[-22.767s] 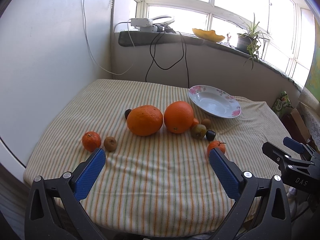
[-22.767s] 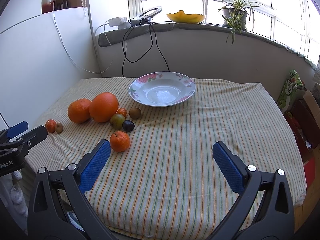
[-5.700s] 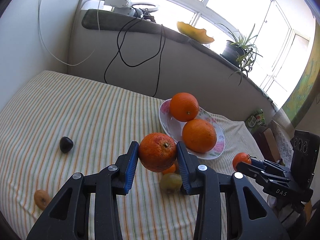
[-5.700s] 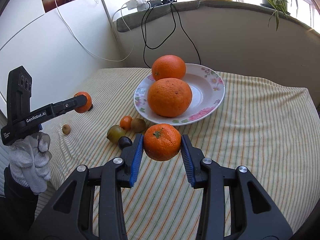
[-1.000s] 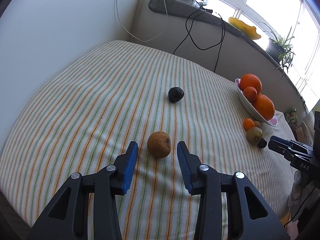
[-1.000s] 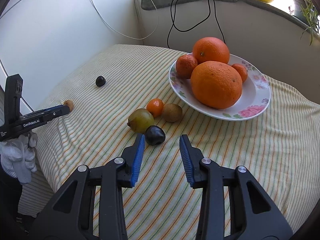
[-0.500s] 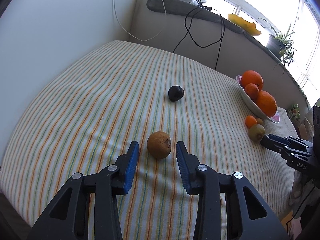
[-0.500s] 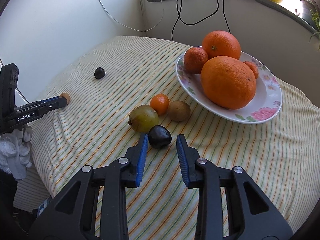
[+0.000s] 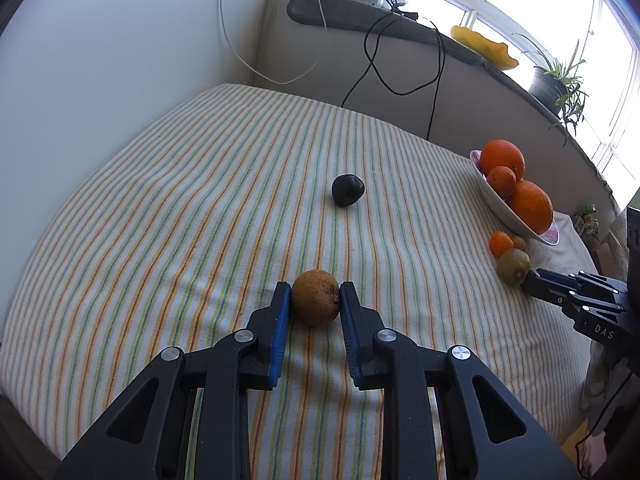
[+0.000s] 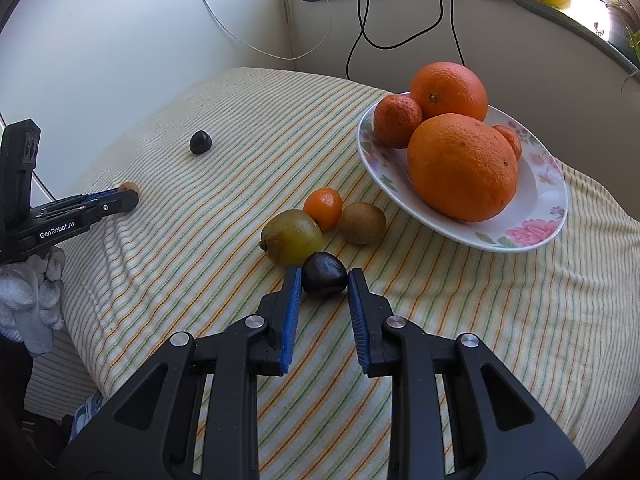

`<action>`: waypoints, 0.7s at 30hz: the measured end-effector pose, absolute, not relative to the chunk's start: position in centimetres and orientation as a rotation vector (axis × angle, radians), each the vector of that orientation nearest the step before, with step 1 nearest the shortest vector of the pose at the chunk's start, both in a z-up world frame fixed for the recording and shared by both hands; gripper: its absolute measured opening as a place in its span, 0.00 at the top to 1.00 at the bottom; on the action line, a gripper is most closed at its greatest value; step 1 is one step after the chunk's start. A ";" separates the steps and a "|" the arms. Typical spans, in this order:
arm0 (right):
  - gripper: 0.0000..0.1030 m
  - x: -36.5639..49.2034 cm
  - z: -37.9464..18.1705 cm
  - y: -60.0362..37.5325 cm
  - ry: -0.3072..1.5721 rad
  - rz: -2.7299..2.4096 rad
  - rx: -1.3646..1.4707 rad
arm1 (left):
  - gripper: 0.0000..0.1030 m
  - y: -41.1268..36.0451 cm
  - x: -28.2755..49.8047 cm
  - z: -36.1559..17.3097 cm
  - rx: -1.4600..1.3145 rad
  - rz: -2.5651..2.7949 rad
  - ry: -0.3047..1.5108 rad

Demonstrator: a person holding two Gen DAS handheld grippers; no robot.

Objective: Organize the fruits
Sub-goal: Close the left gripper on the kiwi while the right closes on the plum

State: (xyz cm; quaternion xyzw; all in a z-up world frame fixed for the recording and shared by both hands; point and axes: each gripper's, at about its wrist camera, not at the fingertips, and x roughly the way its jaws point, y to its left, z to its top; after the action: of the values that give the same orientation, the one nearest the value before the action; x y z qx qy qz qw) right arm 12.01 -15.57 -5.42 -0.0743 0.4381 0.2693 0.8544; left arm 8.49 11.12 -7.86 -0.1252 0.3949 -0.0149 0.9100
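Observation:
My left gripper (image 9: 314, 298) is shut on a small brown fruit (image 9: 315, 297) that rests on the striped cloth. My right gripper (image 10: 324, 280) is shut on a dark plum (image 10: 323, 274), also on the cloth, next to a green kiwi (image 10: 292, 237), a small tangerine (image 10: 323, 207) and a brown kiwi (image 10: 363, 222). The flowered plate (image 10: 536, 216) holds two big oranges (image 10: 462, 166) and two tangerines (image 10: 397, 120). A second dark plum (image 9: 347, 189) lies on the cloth beyond my left gripper.
The striped cloth (image 9: 200, 184) covers the table, which meets a white wall on the left. A sill with cables (image 9: 380, 68), a yellow dish and a plant runs behind. The table edge drops off at the front and right.
Both grippers have closed: the left jaws now touch the brown fruit, and the right jaws have moved forward and closed around the dark plum.

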 end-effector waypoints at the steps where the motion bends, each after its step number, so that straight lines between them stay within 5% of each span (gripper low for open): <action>1: 0.76 12.0 -5.4 -15.6 0.920 0.565 -0.153 | 0.78 11.1 8.4 -7.8 -0.261 -0.032 0.813; 21: 0.77 10.5 -2.9 -20.4 0.869 0.530 -0.062 | 0.78 5.9 9.4 -4.6 -0.262 -0.180 0.755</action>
State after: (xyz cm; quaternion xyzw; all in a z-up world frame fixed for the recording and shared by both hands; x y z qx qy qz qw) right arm 10.48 -20.38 -2.87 -0.0295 0.4160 0.2538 0.8727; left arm 9.38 5.90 -4.56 -0.1274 0.3670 -0.0874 0.9173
